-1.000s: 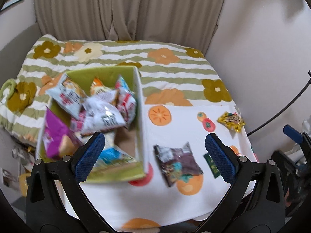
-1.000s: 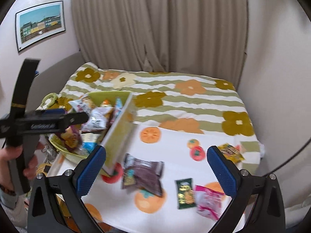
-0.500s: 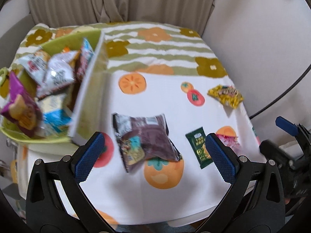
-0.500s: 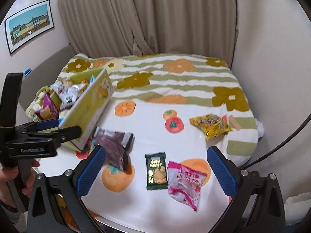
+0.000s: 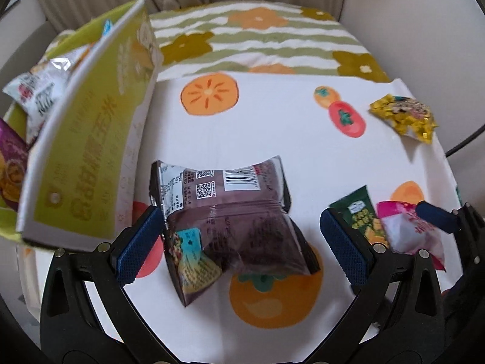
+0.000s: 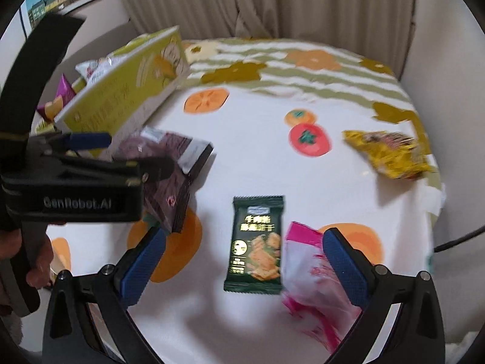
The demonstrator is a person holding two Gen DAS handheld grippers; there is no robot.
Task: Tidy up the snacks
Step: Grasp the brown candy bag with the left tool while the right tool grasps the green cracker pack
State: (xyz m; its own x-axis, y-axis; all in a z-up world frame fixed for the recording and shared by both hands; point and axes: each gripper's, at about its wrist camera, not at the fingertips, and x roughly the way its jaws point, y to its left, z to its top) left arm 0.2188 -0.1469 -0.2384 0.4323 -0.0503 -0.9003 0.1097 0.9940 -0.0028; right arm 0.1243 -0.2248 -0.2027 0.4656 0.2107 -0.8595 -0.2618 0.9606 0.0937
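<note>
A dark brown snack bag (image 5: 230,212) lies on the white fruit-print cloth (image 5: 272,139), right between the spread fingers of my left gripper (image 5: 242,245), which is open around it. My right gripper (image 6: 245,264) is open above a dark green cracker packet (image 6: 257,242) and a pink-and-white bag (image 6: 309,267). Farther right lies a yellow bag (image 6: 391,154). The green cardboard box (image 5: 85,139) holding several snack bags stands at the left.
The left gripper's black body (image 6: 69,182) and the person's hand (image 6: 18,251) fill the left of the right wrist view. A striped flower blanket (image 5: 266,39), a curtain and a wall lie behind. The table edge runs along the right.
Both grippers have moved down and forward toward the cloth. The left gripper swung away from the box and now frames the brown bag; the right closed in on the green and pink packets.
</note>
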